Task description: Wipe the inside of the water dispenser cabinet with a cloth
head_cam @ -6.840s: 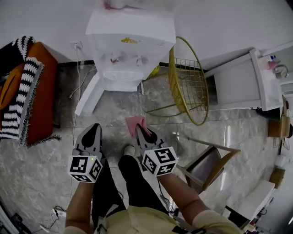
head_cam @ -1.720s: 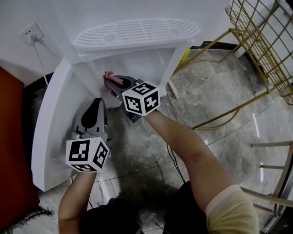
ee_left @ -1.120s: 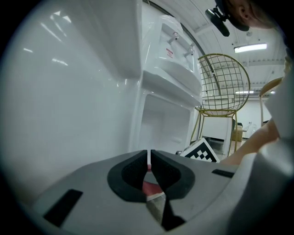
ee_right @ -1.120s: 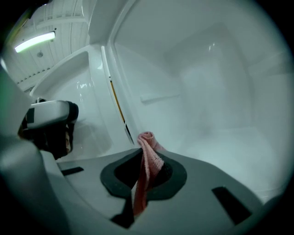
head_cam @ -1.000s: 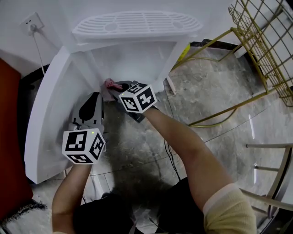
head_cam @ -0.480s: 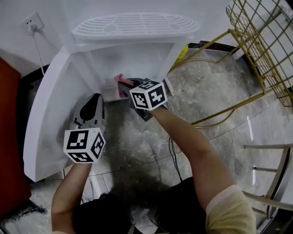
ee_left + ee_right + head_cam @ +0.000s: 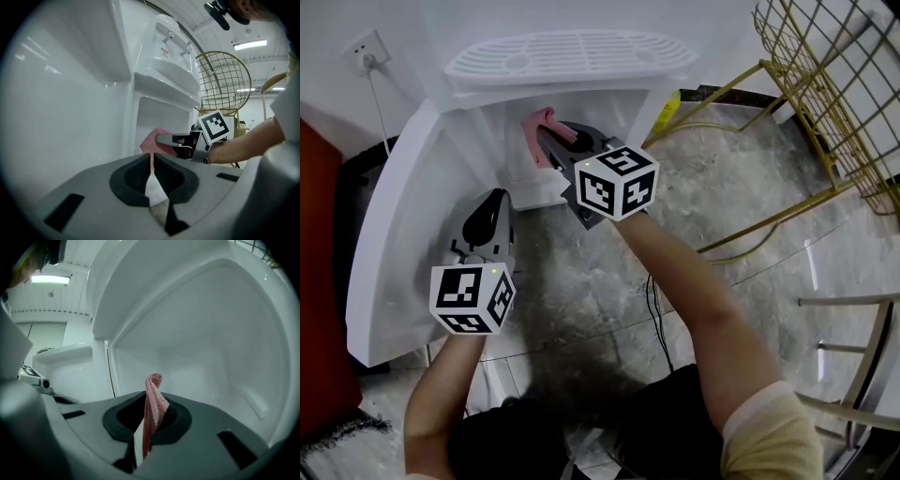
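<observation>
Item 1, cloth (image 7: 152,401): pink, finely ribbed weave, folded into a narrow upright band with a rounded loop at its top. It stood out of the right gripper's jaws, inside the open lower compartment of the water dispenser cabinet (image 7: 600,111). In the head view it lay toward the compartment's left side, just under the top edge. No view showed whether it touched a wall.

Item 2, right gripper (image 7: 146,420): jaws clamped on the lower part of the cloth. Its nose was reached into the cabinet opening, its marker cube (image 7: 617,183) outside. The interior ahead of it was smooth glossy white, with rounded corners.

Item 3, left gripper (image 7: 151,164): jaws pressed together with nothing between them. It was held low outside the cabinet, just beside the inner face of the open door (image 7: 398,234) and pointed toward the compartment. The pink cloth and the right gripper showed beyond its tips.

Item 4, surroundings: a white slotted drip tray (image 7: 567,54) over the compartment; a wall socket (image 7: 364,52) with a cord at upper left; a gold wire chair (image 7: 825,75) at upper right; a grey marbled tile floor (image 7: 741,216).
</observation>
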A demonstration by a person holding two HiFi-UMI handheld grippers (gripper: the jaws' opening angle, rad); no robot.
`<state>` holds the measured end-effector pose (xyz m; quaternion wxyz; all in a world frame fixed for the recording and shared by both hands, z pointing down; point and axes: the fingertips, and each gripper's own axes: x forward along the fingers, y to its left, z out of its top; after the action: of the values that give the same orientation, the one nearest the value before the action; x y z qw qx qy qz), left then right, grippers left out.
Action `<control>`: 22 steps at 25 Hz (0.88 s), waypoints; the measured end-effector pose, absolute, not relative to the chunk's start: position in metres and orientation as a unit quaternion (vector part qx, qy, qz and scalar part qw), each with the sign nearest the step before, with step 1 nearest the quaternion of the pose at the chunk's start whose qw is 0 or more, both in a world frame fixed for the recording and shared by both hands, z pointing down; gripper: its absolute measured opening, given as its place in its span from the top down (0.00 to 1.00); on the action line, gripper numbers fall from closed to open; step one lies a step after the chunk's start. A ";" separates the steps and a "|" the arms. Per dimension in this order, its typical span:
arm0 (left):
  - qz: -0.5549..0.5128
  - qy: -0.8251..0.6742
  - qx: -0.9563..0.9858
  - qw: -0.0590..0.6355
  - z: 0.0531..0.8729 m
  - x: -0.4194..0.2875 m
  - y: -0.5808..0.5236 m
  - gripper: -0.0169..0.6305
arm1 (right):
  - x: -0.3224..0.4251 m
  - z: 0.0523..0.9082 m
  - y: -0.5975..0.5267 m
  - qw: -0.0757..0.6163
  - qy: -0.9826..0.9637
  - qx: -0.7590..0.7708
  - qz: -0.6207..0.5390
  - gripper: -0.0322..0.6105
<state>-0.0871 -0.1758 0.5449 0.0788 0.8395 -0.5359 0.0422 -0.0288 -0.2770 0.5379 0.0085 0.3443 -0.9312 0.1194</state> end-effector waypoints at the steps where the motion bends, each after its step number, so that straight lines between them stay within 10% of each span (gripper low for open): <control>1: 0.040 -0.537 0.839 0.076 0.543 -0.089 -0.176 0.95 | -0.030 0.528 -0.278 0.002 -0.932 0.348 0.102 0.90; 22: 0.034 -0.539 0.839 0.071 0.543 -0.106 -0.174 0.95 | -0.086 0.509 -0.296 -0.090 -0.934 0.330 0.107 0.90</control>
<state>-0.1060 -0.1743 0.5429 0.0707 0.8386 -0.5391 0.0341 -0.0865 -0.2960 0.5089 -0.0900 0.3302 -0.9335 0.1068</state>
